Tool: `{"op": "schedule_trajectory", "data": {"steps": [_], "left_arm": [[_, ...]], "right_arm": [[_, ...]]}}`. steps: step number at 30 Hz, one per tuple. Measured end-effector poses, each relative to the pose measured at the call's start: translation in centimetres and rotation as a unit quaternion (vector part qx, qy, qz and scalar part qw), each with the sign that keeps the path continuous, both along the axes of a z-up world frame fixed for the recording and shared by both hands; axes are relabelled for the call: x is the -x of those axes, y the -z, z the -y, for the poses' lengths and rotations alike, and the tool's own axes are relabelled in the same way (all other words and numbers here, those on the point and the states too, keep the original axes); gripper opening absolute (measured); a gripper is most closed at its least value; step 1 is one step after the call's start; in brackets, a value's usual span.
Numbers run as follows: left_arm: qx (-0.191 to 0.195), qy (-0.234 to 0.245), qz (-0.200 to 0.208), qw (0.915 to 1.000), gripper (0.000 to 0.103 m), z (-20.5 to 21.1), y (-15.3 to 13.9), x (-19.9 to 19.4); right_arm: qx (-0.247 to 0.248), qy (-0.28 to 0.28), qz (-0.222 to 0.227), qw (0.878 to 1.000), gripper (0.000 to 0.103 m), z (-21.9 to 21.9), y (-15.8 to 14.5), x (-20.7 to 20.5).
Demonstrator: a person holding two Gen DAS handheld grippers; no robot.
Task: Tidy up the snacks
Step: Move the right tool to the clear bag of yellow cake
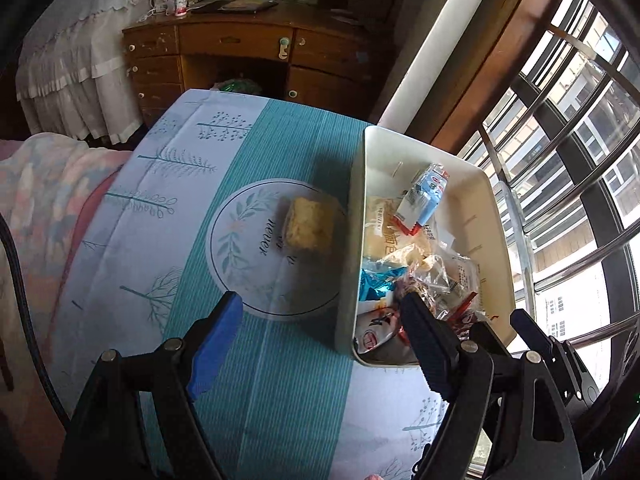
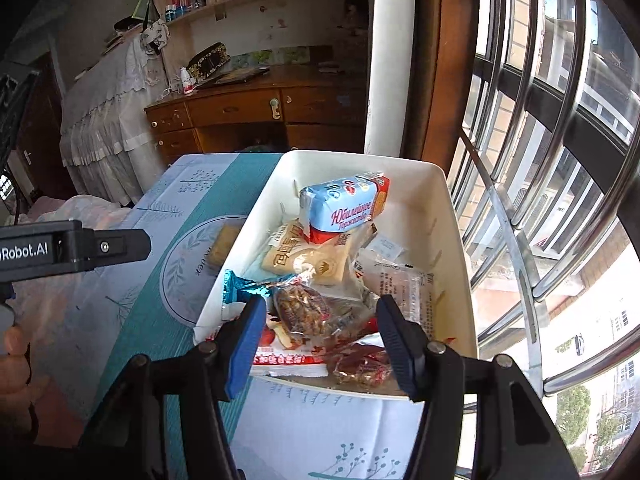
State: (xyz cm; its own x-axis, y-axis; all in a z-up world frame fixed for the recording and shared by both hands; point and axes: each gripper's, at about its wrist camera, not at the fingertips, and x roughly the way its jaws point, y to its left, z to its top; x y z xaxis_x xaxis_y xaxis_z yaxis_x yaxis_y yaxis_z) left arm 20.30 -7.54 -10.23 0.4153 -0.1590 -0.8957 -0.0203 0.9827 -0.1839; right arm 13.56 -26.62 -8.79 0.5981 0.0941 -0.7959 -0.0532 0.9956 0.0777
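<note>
A white bin (image 1: pixel 356 240) (image 2: pixel 456 240) stands on the right of the teal and white tablecloth (image 1: pixel 256 380), full of snack packs. Among them are a blue biscuit pack (image 1: pixel 424 196) (image 2: pixel 344 204), a beige bread pack (image 2: pixel 312 256) and a teal foil wrapper (image 2: pixel 240 284). A wrapped yellow cake (image 1: pixel 310 224) lies alone on the cloth's round print, left of the bin. My left gripper (image 1: pixel 320 300) hangs open over the cloth and the bin's near wall, holding nothing. My right gripper (image 2: pixel 320 306) is open over the bin's near end. A clear nut pack (image 2: pixel 304 312) lies between its fingers, and the pads are clear of it.
A barred window (image 2: pixel 540 160) runs close along the bin's right side. A wooden desk (image 1: pixel 240 52) stands beyond the table's far edge. A patterned blanket (image 1: pixel 40 192) lies to the left. The left gripper's body (image 2: pixel 100 248) and a hand (image 2: pixel 12 360) show in the right wrist view.
</note>
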Motion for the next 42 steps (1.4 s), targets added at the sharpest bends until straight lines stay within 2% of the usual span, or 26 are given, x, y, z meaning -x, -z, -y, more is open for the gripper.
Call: {"op": "schedule_trajectory", "data": {"steps": [8,13,23,27,35,42], "left_arm": [[-0.025,0.002,-0.013,0.9996,0.08,-2.8,-0.1,0.3],[-0.042,0.012,-0.024,0.9987,0.08,-5.0,-0.1,0.0],[-0.068,0.034,-0.034,0.9965,0.08,-10.3,0.0,-1.8],[-0.077,0.043,-0.042,0.9952,0.08,-12.5,0.3,-2.7],[-0.08,0.084,-0.063,0.9913,0.08,-16.2,2.0,-4.5],[-0.073,0.121,-0.076,0.987,0.08,-18.2,3.9,-6.7]], "right_arm": [[-0.028,0.004,-0.005,1.0,0.058,-3.0,0.1,0.1],[-0.042,0.01,-0.004,0.999,0.065,-4.9,-0.1,0.0],[-0.061,0.037,0.003,0.997,0.067,-10.1,-0.1,-1.4],[-0.057,0.062,-0.003,0.996,0.079,-12.2,0.5,-2.4],[-0.045,0.128,-0.02,0.991,0.079,-15.5,2.5,-4.4],[-0.033,0.201,-0.009,0.979,0.079,-17.7,4.7,-6.4]]}}
